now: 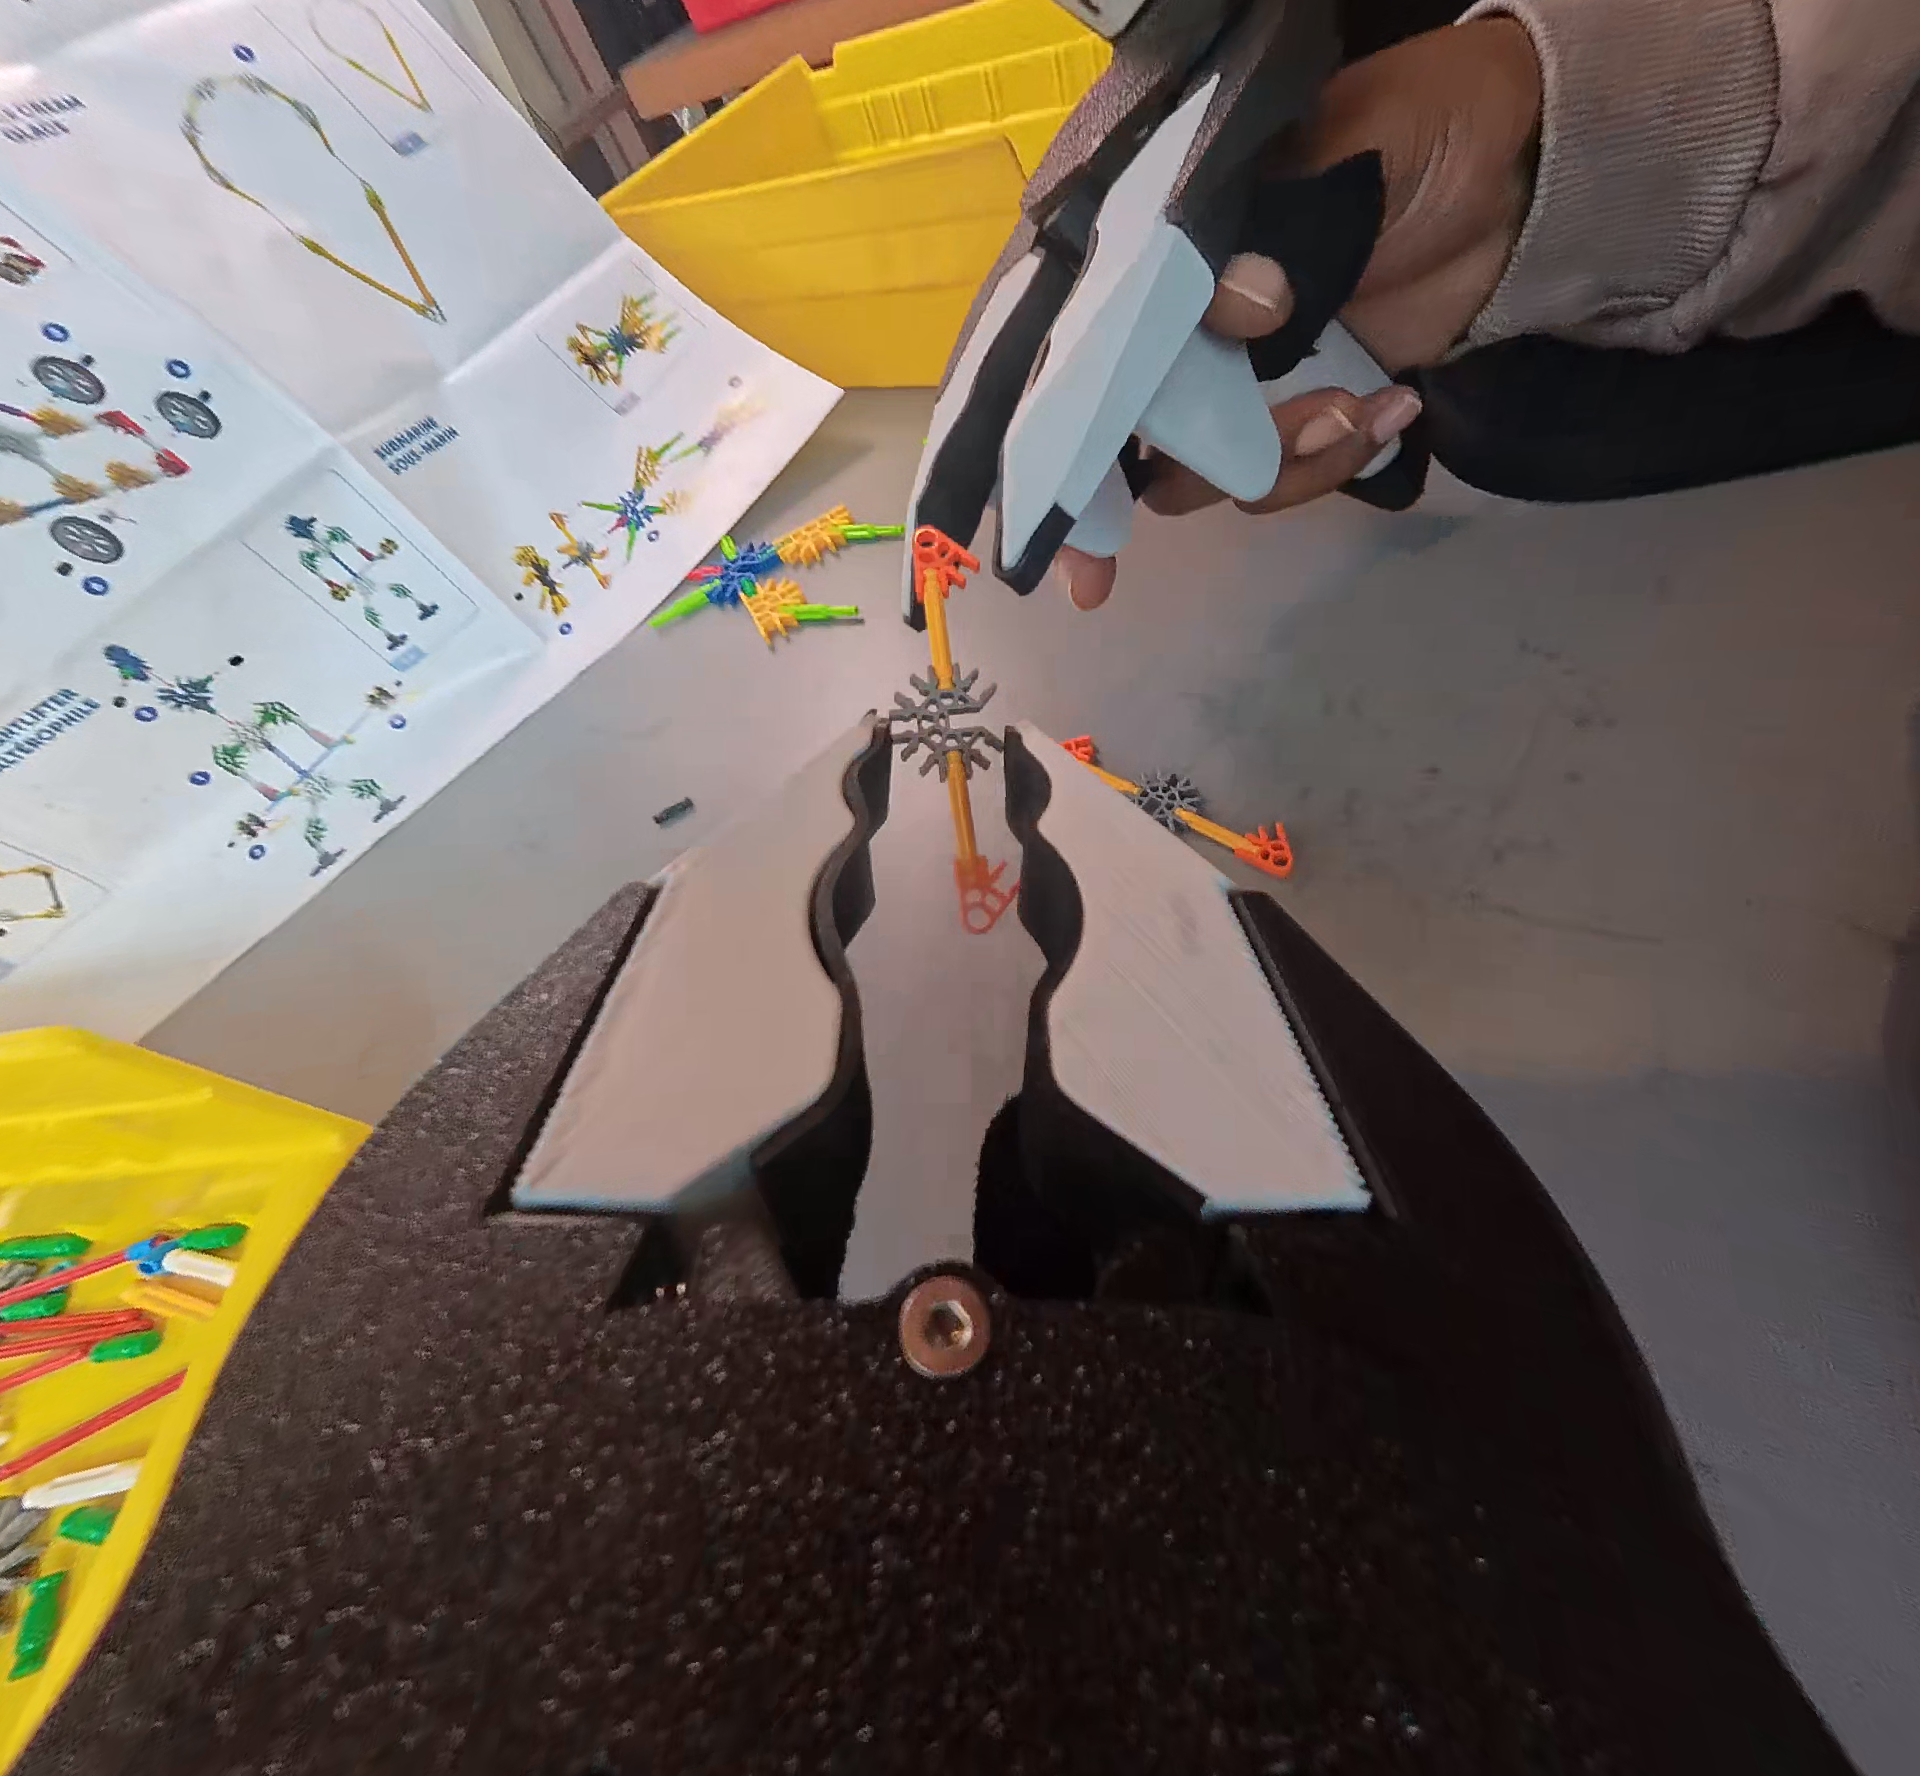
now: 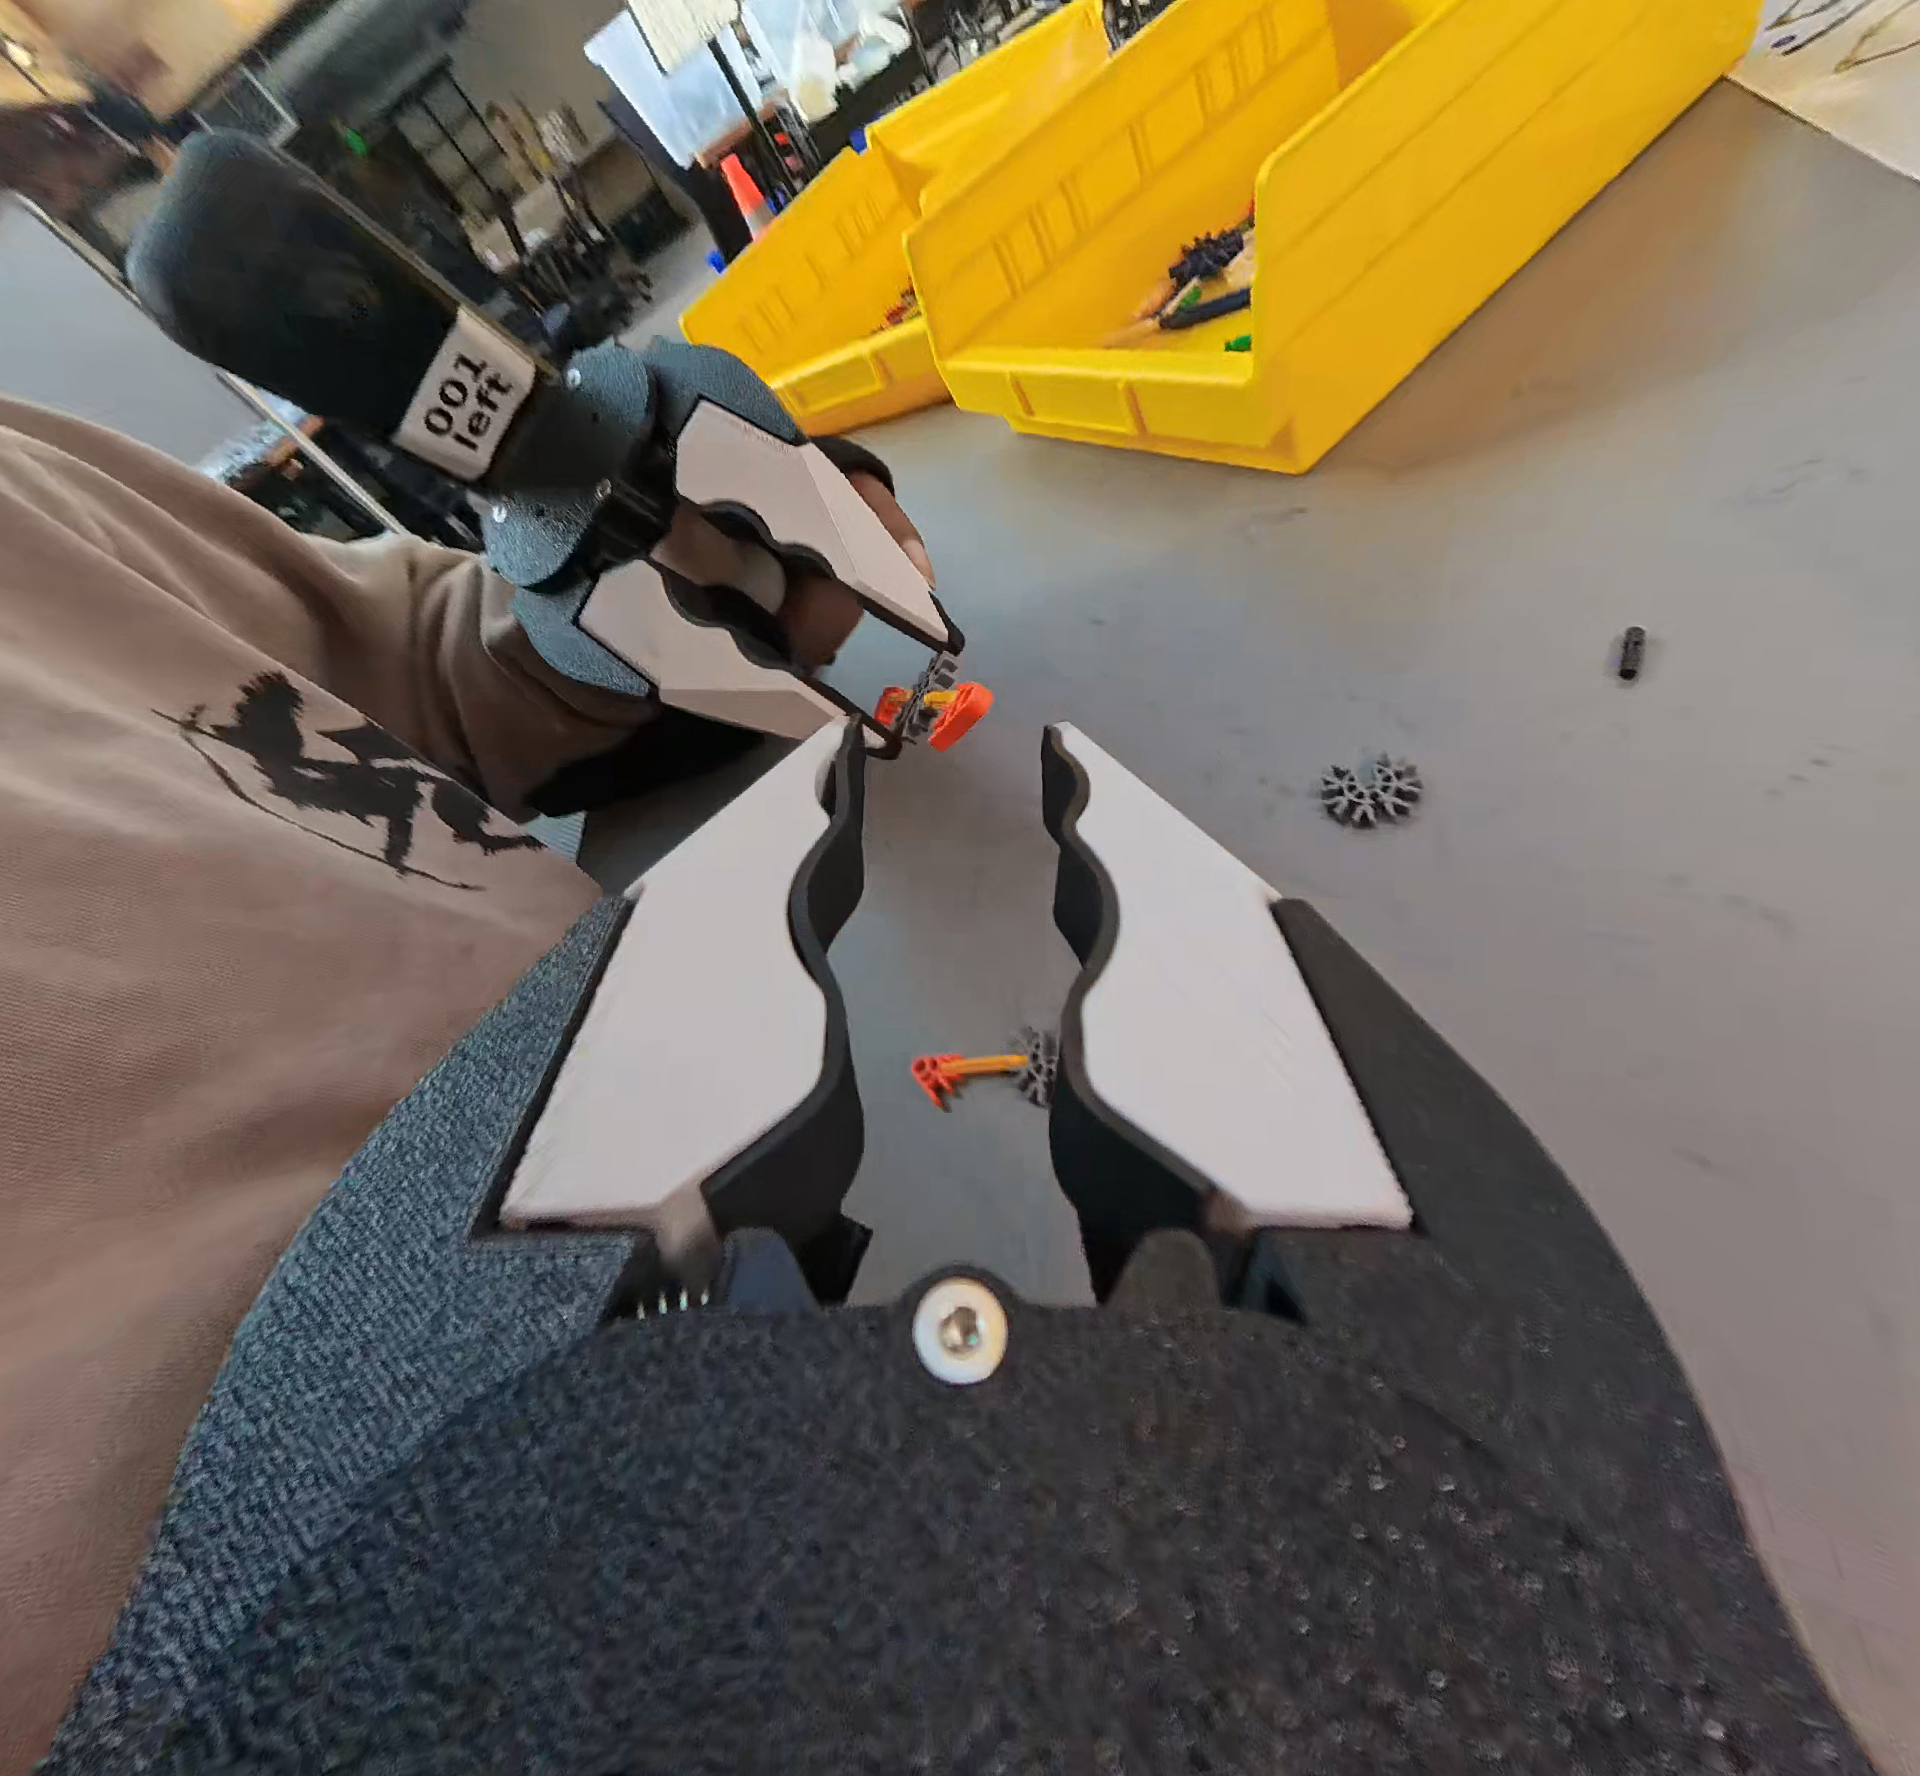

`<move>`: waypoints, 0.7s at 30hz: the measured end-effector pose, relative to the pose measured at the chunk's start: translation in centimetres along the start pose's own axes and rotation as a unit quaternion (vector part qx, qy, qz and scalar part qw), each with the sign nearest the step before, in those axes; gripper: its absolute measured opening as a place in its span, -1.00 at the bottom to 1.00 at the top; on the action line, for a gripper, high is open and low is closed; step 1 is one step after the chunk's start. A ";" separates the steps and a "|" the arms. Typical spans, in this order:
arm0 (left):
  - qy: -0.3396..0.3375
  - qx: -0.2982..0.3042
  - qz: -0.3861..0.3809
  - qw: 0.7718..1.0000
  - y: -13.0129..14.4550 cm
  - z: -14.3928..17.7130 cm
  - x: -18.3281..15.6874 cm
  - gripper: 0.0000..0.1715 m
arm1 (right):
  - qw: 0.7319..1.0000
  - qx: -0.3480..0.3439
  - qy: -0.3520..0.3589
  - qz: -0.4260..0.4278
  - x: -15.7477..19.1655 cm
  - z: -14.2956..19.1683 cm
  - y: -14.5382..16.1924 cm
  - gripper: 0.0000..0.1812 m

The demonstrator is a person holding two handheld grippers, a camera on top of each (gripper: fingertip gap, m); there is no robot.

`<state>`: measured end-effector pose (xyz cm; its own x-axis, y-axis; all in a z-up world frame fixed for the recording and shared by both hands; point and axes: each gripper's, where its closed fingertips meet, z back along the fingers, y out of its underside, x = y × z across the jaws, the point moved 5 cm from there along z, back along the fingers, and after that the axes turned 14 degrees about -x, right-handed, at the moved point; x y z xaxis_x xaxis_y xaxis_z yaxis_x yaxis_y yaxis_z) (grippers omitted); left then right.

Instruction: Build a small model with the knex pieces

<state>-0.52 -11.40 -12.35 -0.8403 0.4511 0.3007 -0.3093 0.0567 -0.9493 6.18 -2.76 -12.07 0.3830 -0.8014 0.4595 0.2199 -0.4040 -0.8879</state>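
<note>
My left gripper [image 1: 951,731] is shut on the paired grey snowflake connectors [image 1: 940,734] of a small assembly held above the grey table. Yellow rods run from them to an orange connector [image 1: 943,560] at the far end and another [image 1: 985,897] near my palm. My right gripper [image 2: 948,739] is open, with its fingertips on either side of the far orange connector [image 2: 956,713]. It comes in from the upper right in the left wrist view [image 1: 966,599]. The left gripper [image 2: 920,696] also shows in the right wrist view, pinching the grey connectors [image 2: 928,687].
A second grey, yellow and orange assembly [image 1: 1174,801] lies on the table [image 1: 1455,895], with a colourful star assembly [image 1: 769,578] and a small black piece [image 1: 673,810] nearby. An instruction sheet [image 1: 260,376] lies left. Yellow bins [image 1: 831,240] [image 1: 125,1207] [image 2: 1299,272] hold parts. A loose grey connector pair [image 2: 1371,789] lies right. Less than 4 cm separates the two grippers' tips. Both grippers' tips are roughly 15 cm from the small black piece [image 1: 673,810]. Look for it in the right wrist view [image 2: 1641,658] too.
</note>
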 end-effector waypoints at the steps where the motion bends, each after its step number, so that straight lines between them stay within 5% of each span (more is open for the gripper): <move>1: -0.006 -0.005 -0.007 1.000 -0.2 0.0 0.0 -0.75 | 1.000 -0.014 -0.004 -0.006 0.2 -0.3 -0.2 -0.69; 8: -0.018 -0.009 -0.020 1.000 -0.3 0.2 0.0 -0.74 | 0.999 -0.033 -0.004 0.017 0.7 -1.5 -0.1 -0.97; 14: 0.077 -0.046 0.200 0.976 -0.3 0.9 0.2 -0.70 | 0.996 0.001 -0.052 0.077 1.6 -0.7 0.0 -1.00; 21: 0.125 -0.025 0.217 0.968 0.0 0.7 -1.0 -0.96 | 0.992 0.037 -0.083 0.085 2.5 -0.9 1.0 -1.00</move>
<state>0.02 -12.49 -12.60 -0.7507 0.6425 -0.1536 0.0760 -0.1470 -0.9862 6.51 -5.54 -11.86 0.5618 -0.7684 0.3065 0.2026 -0.2314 -0.9515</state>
